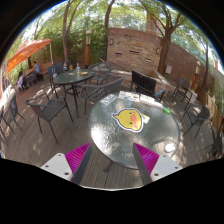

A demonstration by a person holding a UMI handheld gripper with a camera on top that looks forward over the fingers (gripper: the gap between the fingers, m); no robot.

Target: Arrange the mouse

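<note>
A round glass-topped table [120, 140] stands just ahead of my fingers on a wooden deck. On it lies a yellow mouse pad [130, 119] with a small dark mouse [131, 115] on its middle. My gripper [112, 157] is well short of the mouse, above the table's near edge. Its two magenta pads [76, 155] stand far apart with nothing between them; the right pad [147, 156] shows on the other side. The gripper is open and empty.
Metal patio chairs [48, 108] stand to the left and right of the table. A second table [72, 76] with chairs is further back left. A dark chair [143, 85] stands behind the glass table. A brick wall [135, 47] and trees close the yard.
</note>
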